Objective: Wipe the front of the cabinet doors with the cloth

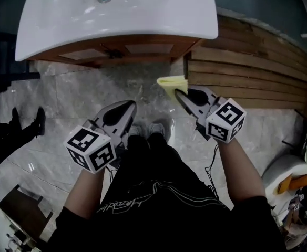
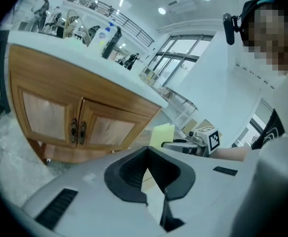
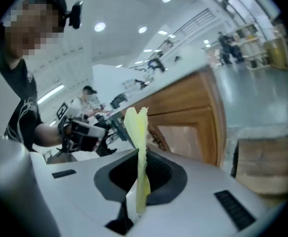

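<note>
The wooden cabinet [image 1: 116, 50] sits under a white basin [image 1: 116, 9]; its two doors [image 2: 80, 125] with dark handles face me. A yellow cloth [image 1: 172, 83] is pinched upright in my right gripper [image 1: 178, 93], in the air just right of the cabinet's corner and a short way off it. In the right gripper view the cloth [image 3: 136, 147] stands between the shut jaws, with a cabinet door [image 3: 193, 127] beyond. My left gripper [image 1: 130, 105] hangs lower, in front of the cabinet, shut and holding nothing. The cloth [image 2: 162, 135] and right gripper [image 2: 193, 142] show in the left gripper view.
A slatted wooden panel [image 1: 248, 67] runs along the right of the cabinet. The floor is grey marble [image 1: 64, 98]. My own shoes [image 1: 148, 130] stand below the grippers. Dark shoes [image 1: 27, 122] are at the left, a white fixture [image 1: 285, 172] at the lower right.
</note>
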The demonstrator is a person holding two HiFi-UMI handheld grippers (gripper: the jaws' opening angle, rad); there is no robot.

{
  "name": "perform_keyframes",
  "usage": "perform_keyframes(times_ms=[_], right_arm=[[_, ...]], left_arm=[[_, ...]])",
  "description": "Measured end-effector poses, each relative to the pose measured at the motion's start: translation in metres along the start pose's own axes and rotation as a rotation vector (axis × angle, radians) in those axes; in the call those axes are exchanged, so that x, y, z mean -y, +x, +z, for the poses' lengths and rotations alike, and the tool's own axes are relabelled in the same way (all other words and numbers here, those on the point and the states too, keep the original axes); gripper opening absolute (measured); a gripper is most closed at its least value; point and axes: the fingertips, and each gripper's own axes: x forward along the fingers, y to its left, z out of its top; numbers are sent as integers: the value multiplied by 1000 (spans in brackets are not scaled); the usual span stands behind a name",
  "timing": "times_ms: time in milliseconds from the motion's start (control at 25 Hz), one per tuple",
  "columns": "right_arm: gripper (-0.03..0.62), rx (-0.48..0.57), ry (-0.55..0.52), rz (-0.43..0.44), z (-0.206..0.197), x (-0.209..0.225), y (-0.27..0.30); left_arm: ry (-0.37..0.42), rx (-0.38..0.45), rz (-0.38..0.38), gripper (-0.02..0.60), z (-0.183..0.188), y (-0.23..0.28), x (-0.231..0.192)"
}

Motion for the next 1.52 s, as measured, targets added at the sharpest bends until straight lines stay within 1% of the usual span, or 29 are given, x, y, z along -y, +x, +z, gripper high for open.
perform_keyframes(times_ms=[40, 80, 120, 240, 280, 360, 400, 480, 520, 600, 720, 800, 880, 960, 1040, 1160, 1320, 1360, 1440, 1520], right_arm=[[40, -38, -70, 37, 14, -25, -9], [40, -63, -115, 59, 28, -48, -19], [41, -63, -120, 75, 45, -69, -30], [40, 42, -6, 144, 100, -113, -52], [40, 70, 8, 152, 113, -126, -59], [41, 102, 2, 131, 126, -151, -79], [41, 119, -2, 121, 131, -165, -89], [41, 164, -10, 121, 141, -196, -106], [40, 183, -20, 122, 144, -215, -115], [41, 219, -43, 120, 146, -257, -134], [40, 289, -74, 105, 140, -332, -165], [41, 314, -122, 67, 129, -379, -184], [40, 342, -153, 35, 118, -417, -201], [41, 373, -144, 22, 107, -451, -216], [40, 392, -128, 13, 95, -481, -231], [41, 421, -114, 15, 83, -519, -250], [40, 450, -134, 5, 78, -549, -276], [40, 473, -140, 19, 79, -555, -282], [40, 532, -134, 75, 85, -569, -295], [40, 543, -143, 101, 85, -577, -307]], left_arm=[[8, 18, -7, 6, 11, -14, 15], [15, 37, -15, 6, 21, -28, 30], [32, 59, -24, 6, 31, -42, 44], [121, 126, -47, 6, 64, -74, 65], [139, 141, -58, 6, 72, -84, 71], [162, 162, -61, 6, 81, -110, 87], [182, 172, -46, 6, 84, -125, 96], [247, 194, -9, 6, 89, -155, 116], [281, 206, -8, 6, 89, -171, 129], [325, 229, -38, 6, 82, -204, 163], [363, 239, -85, 6, 57, -256, 212], [399, 253, -112, 6, 37, -292, 239], [435, 287, -131, 6, 24, -327, 260], [442, 320, -148, 6, 11, -360, 279], [431, 346, -164, 6, -3, -389, 296], [431, 359, -182, 6, -24, -422, 320], [443, 369, -204, 6, -40, -439, 352], [445, 371, -206, 6, -42, -441, 359], [448, 375, -203, 6, -44, -445, 368], [450, 392, -196, 6, -44, -449, 380]])
